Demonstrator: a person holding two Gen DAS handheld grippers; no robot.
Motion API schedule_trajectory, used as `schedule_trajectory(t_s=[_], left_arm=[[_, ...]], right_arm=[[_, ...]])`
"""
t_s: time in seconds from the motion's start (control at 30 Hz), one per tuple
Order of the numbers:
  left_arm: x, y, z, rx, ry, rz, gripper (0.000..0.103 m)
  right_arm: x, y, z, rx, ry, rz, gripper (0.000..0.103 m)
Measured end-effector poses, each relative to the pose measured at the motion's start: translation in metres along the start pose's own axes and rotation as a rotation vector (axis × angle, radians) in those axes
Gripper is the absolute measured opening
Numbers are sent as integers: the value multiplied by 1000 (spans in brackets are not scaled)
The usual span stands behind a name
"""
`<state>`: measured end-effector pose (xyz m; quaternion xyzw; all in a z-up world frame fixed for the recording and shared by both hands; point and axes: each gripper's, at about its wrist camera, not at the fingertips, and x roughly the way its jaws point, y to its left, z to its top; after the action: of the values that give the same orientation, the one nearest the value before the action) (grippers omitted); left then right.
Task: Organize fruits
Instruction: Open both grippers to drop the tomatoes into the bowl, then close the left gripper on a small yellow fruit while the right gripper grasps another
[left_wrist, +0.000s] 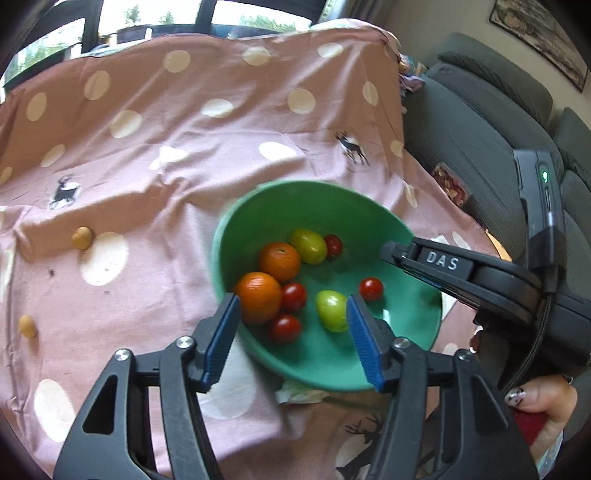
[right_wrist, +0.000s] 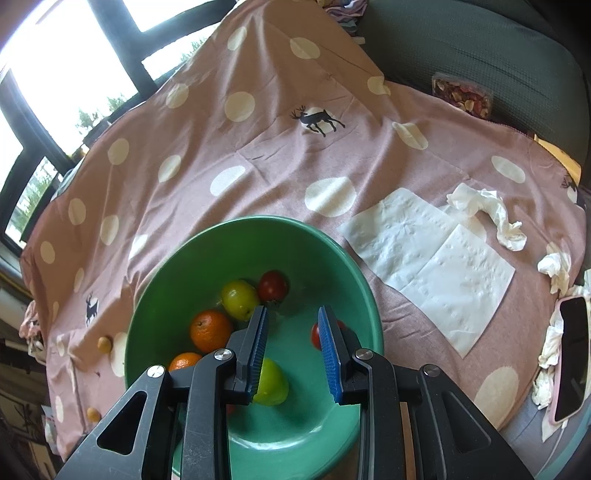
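A green bowl (left_wrist: 417, 317) stands on the pink dotted cloth and holds two oranges (left_wrist: 258, 295), two yellow-green fruits (left_wrist: 330, 308) and several small red tomatoes (left_wrist: 371, 288). My left gripper (left_wrist: 291, 317) is open and empty above the bowl's near rim. My right gripper (right_wrist: 293, 332) is open and empty, hovering over the bowl (right_wrist: 155, 295); it also shows in the left wrist view (left_wrist: 461, 273) at the bowl's right side. Two small tan fruits (left_wrist: 82, 238) lie on the cloth left of the bowl, and show in the right wrist view (right_wrist: 104, 344).
White paper napkins (right_wrist: 432, 258) and crumpled tissues (right_wrist: 495, 214) lie right of the bowl. A phone (right_wrist: 570, 358) lies at the far right edge. A grey sofa (left_wrist: 480, 122) stands behind the table with a snack packet (right_wrist: 463, 94) on it.
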<state>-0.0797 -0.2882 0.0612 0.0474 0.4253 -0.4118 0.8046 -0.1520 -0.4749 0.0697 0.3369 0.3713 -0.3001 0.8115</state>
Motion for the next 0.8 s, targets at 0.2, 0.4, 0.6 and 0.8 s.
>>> schedule_trajectory(t_s=[0.2, 0.4, 0.6, 0.8], left_arm=[[-29, 46, -8, -80, -48, 177, 72], [-45, 101, -25, -186, -53, 357, 72], [-50, 150, -36, -291, -42, 458, 72], [-54, 184, -41, -385, -16, 502, 72]], right_arm=[[-5, 14, -1, -35, -22, 12, 33], [-8, 38, -6, -96, -32, 58, 38], [-7, 72, -16, -193, -27, 95, 39], [-6, 105, -29, -273, -12, 291, 39]])
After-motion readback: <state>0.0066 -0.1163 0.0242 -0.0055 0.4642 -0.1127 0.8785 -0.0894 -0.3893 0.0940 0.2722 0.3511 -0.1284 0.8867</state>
